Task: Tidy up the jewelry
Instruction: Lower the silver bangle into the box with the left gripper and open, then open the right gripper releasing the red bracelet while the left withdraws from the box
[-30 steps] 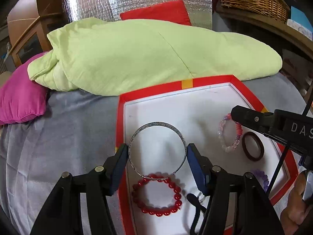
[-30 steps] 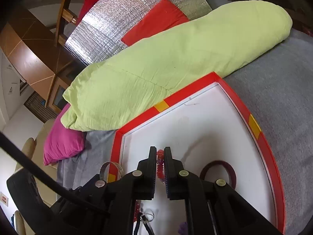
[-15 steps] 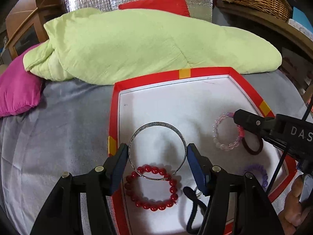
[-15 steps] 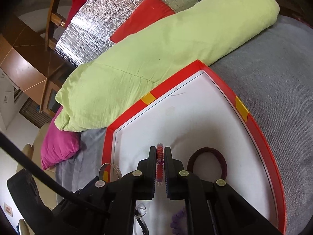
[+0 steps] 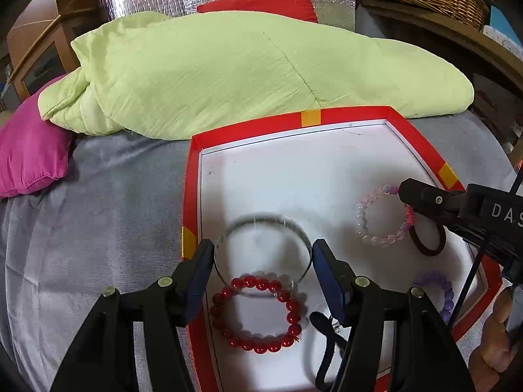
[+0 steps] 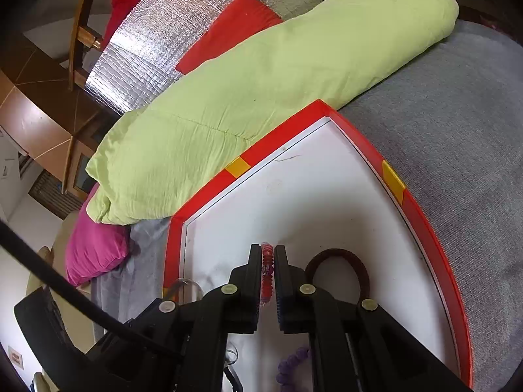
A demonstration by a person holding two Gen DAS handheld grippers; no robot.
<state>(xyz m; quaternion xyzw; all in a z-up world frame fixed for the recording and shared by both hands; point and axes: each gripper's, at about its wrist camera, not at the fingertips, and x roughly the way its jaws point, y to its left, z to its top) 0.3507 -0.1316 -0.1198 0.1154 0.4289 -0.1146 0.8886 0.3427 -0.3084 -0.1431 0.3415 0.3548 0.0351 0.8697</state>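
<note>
My left gripper (image 5: 263,254) has its blue-padded fingers spread wide, and the thin silver metal bangle (image 5: 263,228) sits braced between them, blurred in the left wrist view and raised over the white floor of the red-rimmed tray (image 5: 193,176). Just beneath the bangle's near edge, the red round-bead bracelet (image 5: 256,315) lies flat on the tray, and a black cord (image 5: 327,333) curls beside my left gripper's right-hand finger. My right gripper (image 6: 268,274) is pressed together on the pink-and-clear beaded bracelet (image 5: 382,215), pinching it at its red coral section, which shows edge-on between the black fingers (image 6: 253,271) in the right wrist view; in the left wrist view the rest of the loop hangs out to the side of that gripper. Just beside it, on the tray floor, lies the dark maroon hair tie (image 6: 340,261), and nearer to me the purple beaded bracelet (image 5: 441,290). The tray rests on a grey bedspread (image 5: 114,212), with a pale green folded quilt (image 5: 245,72) along its far rim, a magenta pillow (image 5: 29,153) at the quilt's left end, and a red cushion (image 5: 261,0) behind it.
</note>
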